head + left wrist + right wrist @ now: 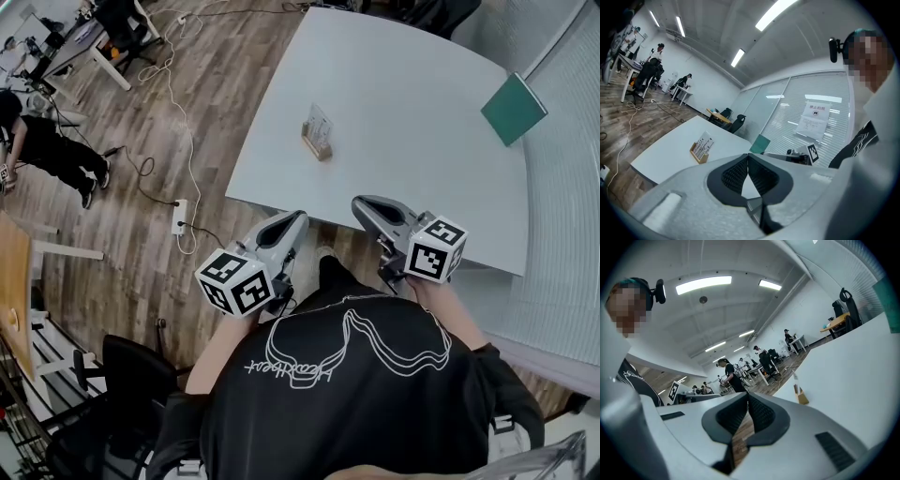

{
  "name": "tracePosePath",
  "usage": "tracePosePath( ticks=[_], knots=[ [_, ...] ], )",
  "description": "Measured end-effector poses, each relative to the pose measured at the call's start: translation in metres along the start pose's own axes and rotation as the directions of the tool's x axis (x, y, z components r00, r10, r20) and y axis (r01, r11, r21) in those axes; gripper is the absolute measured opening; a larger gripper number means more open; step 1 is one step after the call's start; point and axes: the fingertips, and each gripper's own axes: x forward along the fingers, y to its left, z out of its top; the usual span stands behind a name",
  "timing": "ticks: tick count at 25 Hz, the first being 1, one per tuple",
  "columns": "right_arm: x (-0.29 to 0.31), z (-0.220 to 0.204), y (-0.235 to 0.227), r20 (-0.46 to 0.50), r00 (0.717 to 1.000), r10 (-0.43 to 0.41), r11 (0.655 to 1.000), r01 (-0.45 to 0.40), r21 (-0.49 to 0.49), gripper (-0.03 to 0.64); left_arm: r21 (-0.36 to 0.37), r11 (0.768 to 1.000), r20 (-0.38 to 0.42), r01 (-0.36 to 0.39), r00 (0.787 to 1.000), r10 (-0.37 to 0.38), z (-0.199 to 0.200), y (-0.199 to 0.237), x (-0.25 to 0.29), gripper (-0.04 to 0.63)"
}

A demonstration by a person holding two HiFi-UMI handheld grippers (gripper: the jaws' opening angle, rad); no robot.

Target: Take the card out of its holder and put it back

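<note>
The left gripper (296,219) and right gripper (362,202) are closed, empty. The card (319,121) stands in its holder (315,146). Next they should probably reach it and open.

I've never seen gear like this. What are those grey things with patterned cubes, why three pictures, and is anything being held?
There is no robot: a person holds a claw in each hand, and the cubes are part of them. The head view looks down from the person's head at the left claw and right claw, near the edge of a white table. The other two views ride on each claw, looking along its jaws. Both claws are shut and empty. On the table a card stands in its wooden holder; a green folder lies farther right.
</note>
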Motion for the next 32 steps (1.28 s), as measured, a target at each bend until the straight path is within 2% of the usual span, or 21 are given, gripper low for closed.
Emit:
tracePosePath(
  ticks=[10,17,24,32],
  knots=[
    [0.065,0.027,-0.066,-0.043,0.999,0.015,0.998,-0.013,0.06,0.071,-0.051,0.997,-0.023,-0.061,0.998,0.059,0.03,0.072,0.041,0.014],
    [0.098,0.038,-0.127,-0.059,0.994,-0.087,0.994,0.091,0.056,0.114,-0.091,0.993,-0.051,-0.082,0.996,0.077,0.032,0.11,0.079,0.014],
    [0.125,0.039,-0.177,-0.119,0.975,-0.188,0.982,0.182,-0.056,0.123,-0.136,0.983,-0.059,-0.127,0.991,0.12,0.035,0.147,0.091,0.014],
    [0.154,0.018,-0.203,-0.15,0.961,-0.234,0.965,0.211,-0.154,0.121,-0.177,0.971,-0.077,-0.16,0.986,0.148,0.022,0.171,0.096,0.014]
  ],
)
